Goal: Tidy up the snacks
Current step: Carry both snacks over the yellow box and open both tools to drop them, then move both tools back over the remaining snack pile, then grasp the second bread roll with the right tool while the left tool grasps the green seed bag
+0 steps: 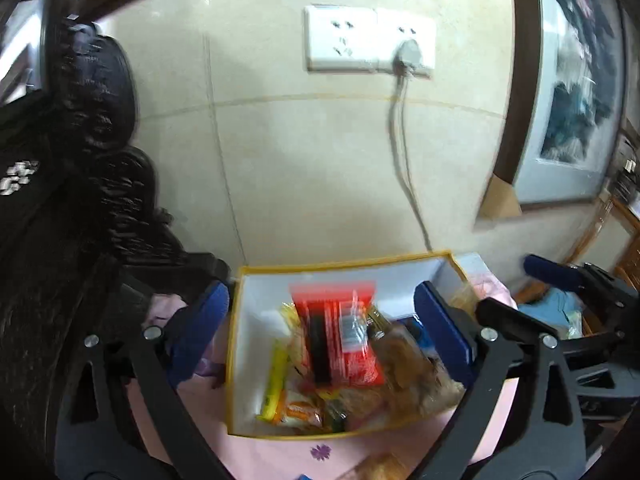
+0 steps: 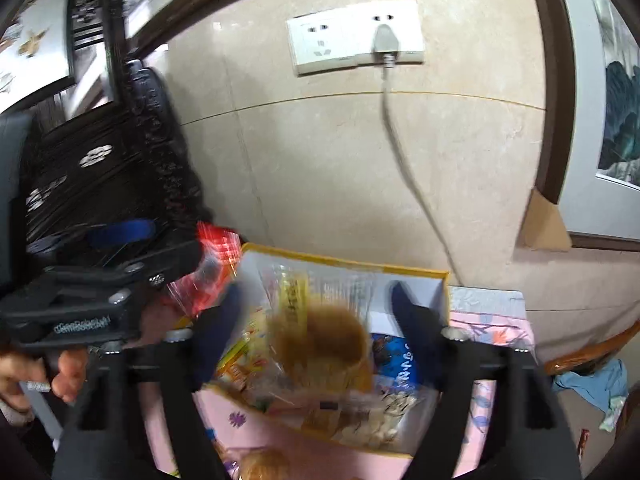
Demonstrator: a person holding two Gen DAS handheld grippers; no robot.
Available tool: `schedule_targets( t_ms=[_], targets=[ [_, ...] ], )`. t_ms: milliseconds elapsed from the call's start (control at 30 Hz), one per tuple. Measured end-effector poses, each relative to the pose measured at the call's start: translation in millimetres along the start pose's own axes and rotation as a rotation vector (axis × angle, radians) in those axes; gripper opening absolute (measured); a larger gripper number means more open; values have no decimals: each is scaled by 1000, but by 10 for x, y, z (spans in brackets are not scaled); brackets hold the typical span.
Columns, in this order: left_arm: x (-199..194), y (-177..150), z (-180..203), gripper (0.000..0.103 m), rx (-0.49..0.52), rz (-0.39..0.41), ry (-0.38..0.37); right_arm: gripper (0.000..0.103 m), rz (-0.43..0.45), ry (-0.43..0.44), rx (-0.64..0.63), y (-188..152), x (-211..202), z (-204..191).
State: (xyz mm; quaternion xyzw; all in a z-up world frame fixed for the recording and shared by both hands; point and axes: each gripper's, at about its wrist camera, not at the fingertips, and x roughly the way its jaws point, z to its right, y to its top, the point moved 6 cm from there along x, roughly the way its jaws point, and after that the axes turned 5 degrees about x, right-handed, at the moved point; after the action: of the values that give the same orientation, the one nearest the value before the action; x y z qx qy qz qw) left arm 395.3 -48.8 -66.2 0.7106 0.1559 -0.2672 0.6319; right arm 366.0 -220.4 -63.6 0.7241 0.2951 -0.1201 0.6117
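Several wrapped snacks already lie heaped in the yellow-rimmed box (image 1: 240, 344), which sits on the pink floral cloth (image 2: 496, 344) just in front of the tiled wall below the wall socket (image 1: 340, 38). Uppermost in the box is a red packet (image 1: 340, 344), with a yellow stick pack (image 1: 274, 384) beside it toward the box's left wall and a clear bag of brown pastries (image 2: 320, 344) toward its right wall. The left gripper (image 1: 320, 332) hangs above the box with its jaws spread wide and nothing between them; the right gripper (image 2: 316, 332) is likewise spread and empty over the same box. Near the box's front wall, at the frame's bottom edge, lies what may be another pastry bag (image 2: 264, 464), though blur makes that uncertain. These packs look light, crinkly and slippery, their contents crumbly, so I would pinch a sealed end seam or a flat margin gently, not the filled middle.
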Motion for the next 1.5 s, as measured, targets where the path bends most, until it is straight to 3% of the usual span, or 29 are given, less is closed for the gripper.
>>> schedule_targets(
  t_ms=[100,333,567,700,800,933,1233,1500],
  targets=[
    [-147,-76,-70,98,-44,10,-28,102,33,20,34,-4,-147,51],
    [-505,-575,-268,99,-148,-27,-27,102,-39,51,68,-421,-386,27],
    [-829,-1475,-452,99,-245,-140,-12,102,-224,82,83,-1351,-482,-59],
    [-1026,-2021,-463,99,-221,-207,41,102,-344,89,125,-1956,-489,-84],
    [-1105,-2358,-401,99,-221,-287,28,102,-410,89,150,-2248,-446,-114],
    [-1167,-2578,-303,99,-221,-338,1,102,-437,102,134,-2259,-282,-222],
    [-1277,-2634,-264,99,-237,-331,-3,102,-499,105,-12,-2201,356,-418],
    [-1280,-2726,-412,99,-288,-350,23,101,-565,77,-55,-2313,680,-392]
  ],
)
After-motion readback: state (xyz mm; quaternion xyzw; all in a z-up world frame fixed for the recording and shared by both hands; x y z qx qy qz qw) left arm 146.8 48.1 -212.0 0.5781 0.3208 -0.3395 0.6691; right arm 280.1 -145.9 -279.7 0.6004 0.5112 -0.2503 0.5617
